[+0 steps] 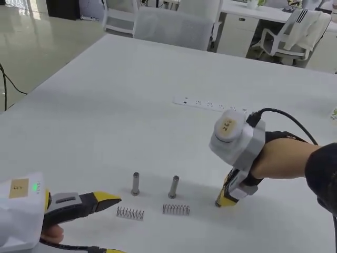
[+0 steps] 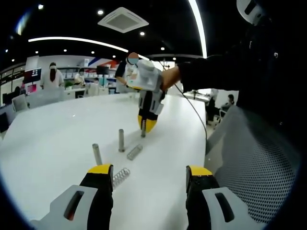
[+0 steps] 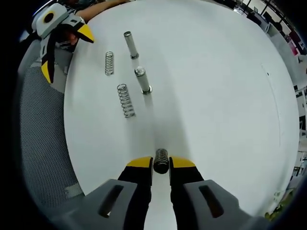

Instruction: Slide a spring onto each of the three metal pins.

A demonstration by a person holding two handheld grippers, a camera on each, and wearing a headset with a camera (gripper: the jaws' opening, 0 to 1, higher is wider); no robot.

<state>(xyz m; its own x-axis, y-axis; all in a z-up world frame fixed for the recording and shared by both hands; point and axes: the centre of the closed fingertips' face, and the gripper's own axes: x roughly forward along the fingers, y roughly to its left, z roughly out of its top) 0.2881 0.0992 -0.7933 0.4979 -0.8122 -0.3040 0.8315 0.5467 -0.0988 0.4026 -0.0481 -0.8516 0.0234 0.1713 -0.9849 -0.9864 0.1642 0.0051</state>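
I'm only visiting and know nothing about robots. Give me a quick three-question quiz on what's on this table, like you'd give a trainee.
1. How many bare metal pins stand upright on the table?
2. True or false: the left gripper is shut on a loose spring.
3. What sits between the jaws of the right gripper? A) a spring B) a screw C) nothing
Key: 1) two; 2) false, its jaws stand apart; 3) A.

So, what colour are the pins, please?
Silver-grey pins, best in the right gripper view.
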